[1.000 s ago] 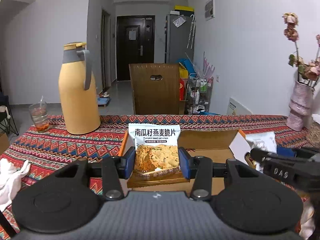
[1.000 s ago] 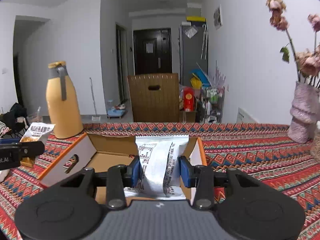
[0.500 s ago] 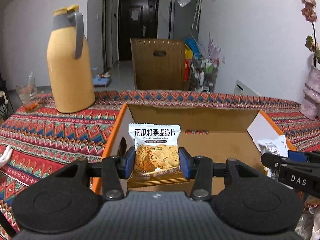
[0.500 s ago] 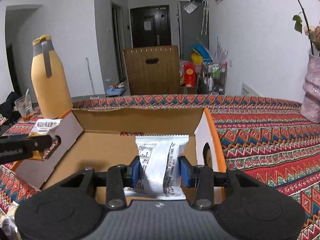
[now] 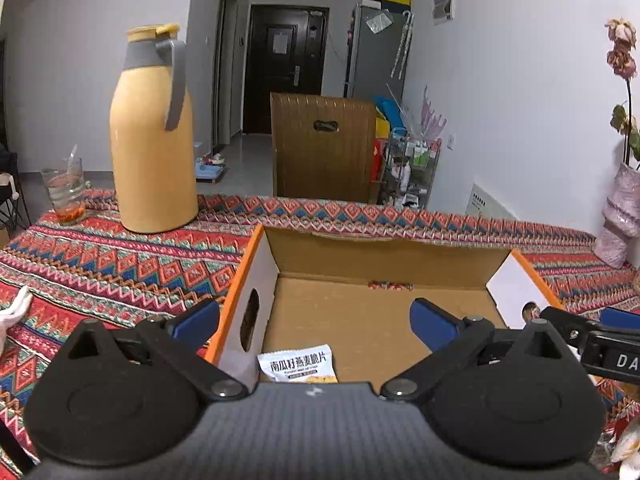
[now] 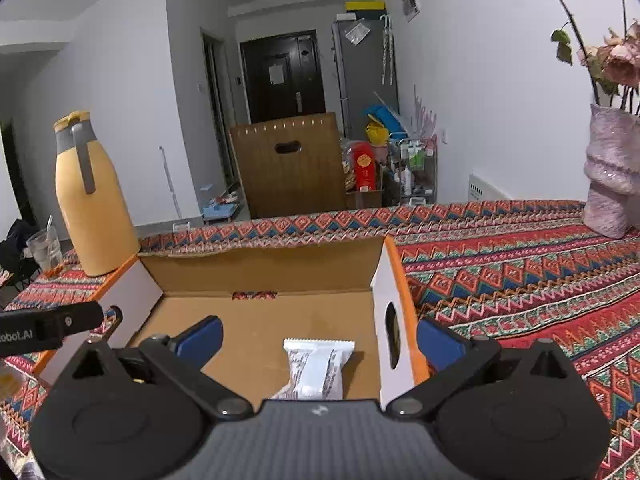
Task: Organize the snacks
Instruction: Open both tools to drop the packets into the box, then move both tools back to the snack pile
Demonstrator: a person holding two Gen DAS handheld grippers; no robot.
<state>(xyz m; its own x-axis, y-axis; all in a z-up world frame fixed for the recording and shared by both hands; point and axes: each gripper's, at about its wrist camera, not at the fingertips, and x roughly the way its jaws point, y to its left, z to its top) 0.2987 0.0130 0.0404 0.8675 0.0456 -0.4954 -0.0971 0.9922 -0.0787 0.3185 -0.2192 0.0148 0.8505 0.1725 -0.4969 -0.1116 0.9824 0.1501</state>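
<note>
1. Left wrist view: the left gripper (image 5: 315, 319) has just been opening; its blue pads (image 5: 434, 322) stand wide apart with nothing pressed between them. The pumpkin seed oat crisps packet (image 5: 298, 365) lies free on the floor of the open cardboard box (image 5: 384, 258), near its left wall. The box sits on a patterned tablecloth (image 5: 120, 264), with a yellow thermos jug (image 5: 154, 140) behind.

2. Right wrist view: the right gripper (image 6: 319, 338) has likewise just been opening, jaws spread and empty. The white snack packet (image 6: 318, 368) lies loose on the box (image 6: 260, 266) floor, close to its right wall.
</note>
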